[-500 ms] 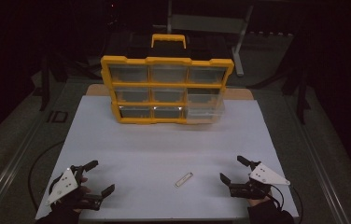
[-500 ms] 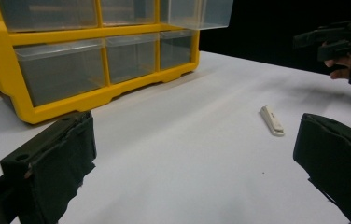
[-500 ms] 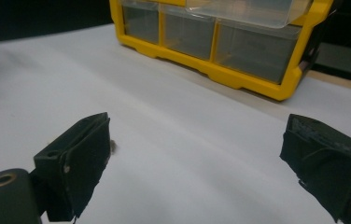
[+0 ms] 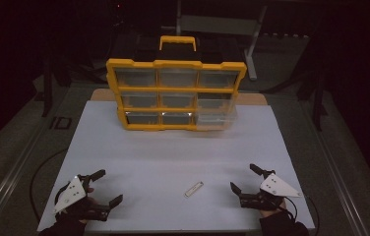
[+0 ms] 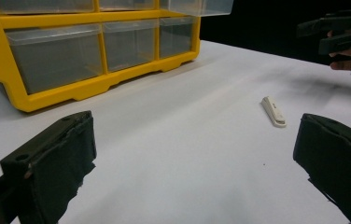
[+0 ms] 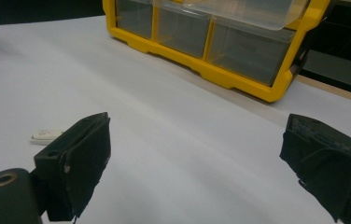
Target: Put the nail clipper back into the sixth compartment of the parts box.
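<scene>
A: Tongs status? Left gripper (image 4: pixel 105 187) lower left of the high view, jaws wide apart, nothing between them.

B: Right gripper (image 4: pixel 244 179) lower right, jaws likewise apart and empty. White stick (image 4: pixel 194 189) lies flat on the sheet (image 4: pixel 173 152) between both, bottom centre, untouched.

A: Yellow organizer (image 4: pixel 175 93) upright at upper centre; one right-hand drawer (image 4: pixel 216 112) juts out.

A: Room's v. dark, walls not visible. Bench (image 4: pixel 138 162) w/ white top, lit from above.
B: Grey floor (image 4: pixel 20 142) round it, metal frame legs (image 4: pixel 252 46) at the back.
</scene>
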Tool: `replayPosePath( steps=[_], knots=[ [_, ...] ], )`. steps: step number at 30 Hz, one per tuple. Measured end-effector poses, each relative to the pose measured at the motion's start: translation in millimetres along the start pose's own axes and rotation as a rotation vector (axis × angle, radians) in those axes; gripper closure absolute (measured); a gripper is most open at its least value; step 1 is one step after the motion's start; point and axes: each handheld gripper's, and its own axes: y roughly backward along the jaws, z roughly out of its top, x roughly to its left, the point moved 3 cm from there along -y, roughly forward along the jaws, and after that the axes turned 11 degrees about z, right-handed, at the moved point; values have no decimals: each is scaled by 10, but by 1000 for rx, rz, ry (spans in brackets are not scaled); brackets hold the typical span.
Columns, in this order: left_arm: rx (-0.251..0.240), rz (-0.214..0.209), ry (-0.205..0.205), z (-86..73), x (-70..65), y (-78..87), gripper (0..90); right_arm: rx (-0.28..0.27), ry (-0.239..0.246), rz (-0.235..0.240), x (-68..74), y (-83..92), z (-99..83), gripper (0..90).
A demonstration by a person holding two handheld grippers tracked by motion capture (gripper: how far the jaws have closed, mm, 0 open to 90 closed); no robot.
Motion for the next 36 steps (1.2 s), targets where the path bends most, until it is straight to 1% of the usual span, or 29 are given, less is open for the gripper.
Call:
replayPosePath(
  steps=[5, 9, 21, 26, 29, 31, 36],
  knots=[
    [10, 5, 1, 5, -4, -2, 1, -10, -18, 0, -2, 21, 12, 85],
    [12, 11, 10, 12, -8, 7, 1, -9, -14, -13, -6, 27, 15, 84],
    [8, 19, 2, 53, -48, 5, 1, -11, -17, -27, -10, 33, 19, 85],
    [-4, 11, 0, 104, -80, -12, 1, -13, -17, -29, -8, 40, 25, 84],
    [8, -2, 8, 121, -110, -52, 1, -13, -19, -30, -2, 38, 32, 85],
    [17, -11, 0, 146, -144, -79, 1, -12, -17, -31, 7, 36, 36, 85],
    [25, -20, -6, 268, -233, -122, 1, -11, -13, -34, 20, 30, 46, 85]
  ],
)
